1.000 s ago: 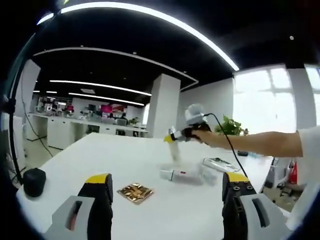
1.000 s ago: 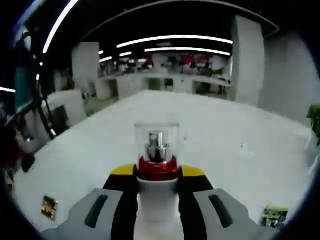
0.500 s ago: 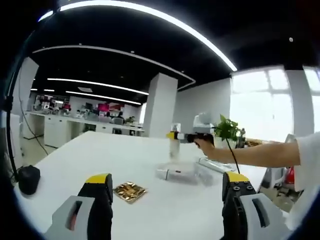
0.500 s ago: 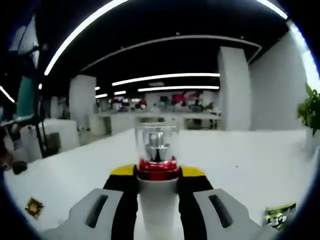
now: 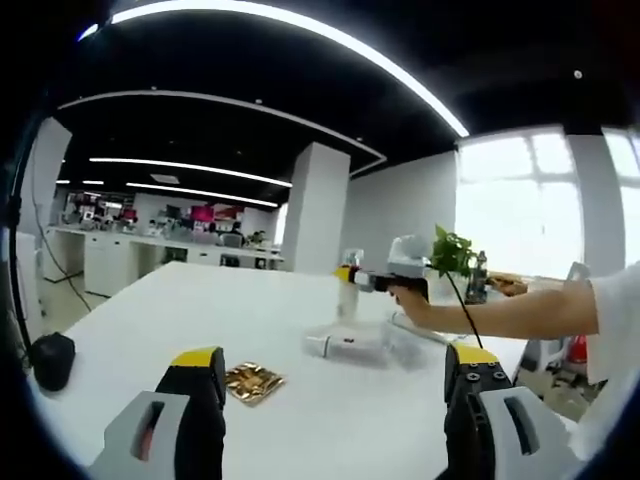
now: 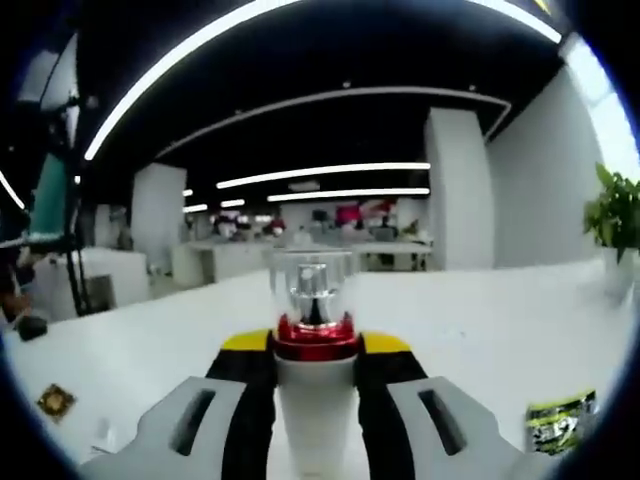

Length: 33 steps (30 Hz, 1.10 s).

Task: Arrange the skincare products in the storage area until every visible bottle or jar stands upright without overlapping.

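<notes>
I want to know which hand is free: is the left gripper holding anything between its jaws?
No. In the left gripper view the left gripper has its jaws wide apart with only the bare white table between them.

Right gripper (image 5: pixel 352 277) with pump bottle (image 6: pixel 314 385) swings from steeply tilted to upright, level over the table (image 5: pixel 200 310); in the left gripper view it now sits further back near the lying tube (image 5: pixel 345 345).

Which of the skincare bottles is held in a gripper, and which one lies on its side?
The white pump bottle with the red collar and clear cap sits between the right gripper's jaws. The white tube-like bottle lies flat on the table, ungripped.
</notes>
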Motion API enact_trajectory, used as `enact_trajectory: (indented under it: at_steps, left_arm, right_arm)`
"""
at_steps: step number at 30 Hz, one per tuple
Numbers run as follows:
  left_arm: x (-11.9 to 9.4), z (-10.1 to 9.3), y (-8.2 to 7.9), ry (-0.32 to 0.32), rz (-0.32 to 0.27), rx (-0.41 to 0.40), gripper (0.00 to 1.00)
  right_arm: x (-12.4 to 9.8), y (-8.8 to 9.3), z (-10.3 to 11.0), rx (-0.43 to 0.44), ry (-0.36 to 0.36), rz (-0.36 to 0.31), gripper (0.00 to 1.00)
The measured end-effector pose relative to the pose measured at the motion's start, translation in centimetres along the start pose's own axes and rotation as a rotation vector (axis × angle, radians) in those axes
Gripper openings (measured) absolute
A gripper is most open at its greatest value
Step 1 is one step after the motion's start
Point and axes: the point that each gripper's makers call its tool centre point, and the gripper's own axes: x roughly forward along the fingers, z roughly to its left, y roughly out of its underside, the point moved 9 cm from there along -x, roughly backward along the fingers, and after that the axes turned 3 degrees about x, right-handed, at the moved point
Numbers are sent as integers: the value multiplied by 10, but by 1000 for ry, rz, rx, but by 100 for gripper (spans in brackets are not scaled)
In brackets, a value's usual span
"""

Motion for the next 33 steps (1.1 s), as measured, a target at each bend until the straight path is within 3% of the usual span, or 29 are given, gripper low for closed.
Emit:
enact_trajectory:
  at_steps: [9,16,19,22,33]
  left_arm:
    - [1,-2,1,-3,11,7,93]
    - [2,-2,3,-6,20,20,92]
    - [2,-2,3,-3,23,24,92]
    - [1,-1,2,-6,21,25,92]
    - [-1,1,3,-14,28,27,92]
  right_arm:
    - [-6,-1,0,-19,-9,34,31]
    - [-8,6,0,30,-47,82,41]
    - [-5,11,-3,45,-37,126,38]
    - [-4,19,-5,23,-5,174,29]
    - [3,17,-9,10,18,165,28]
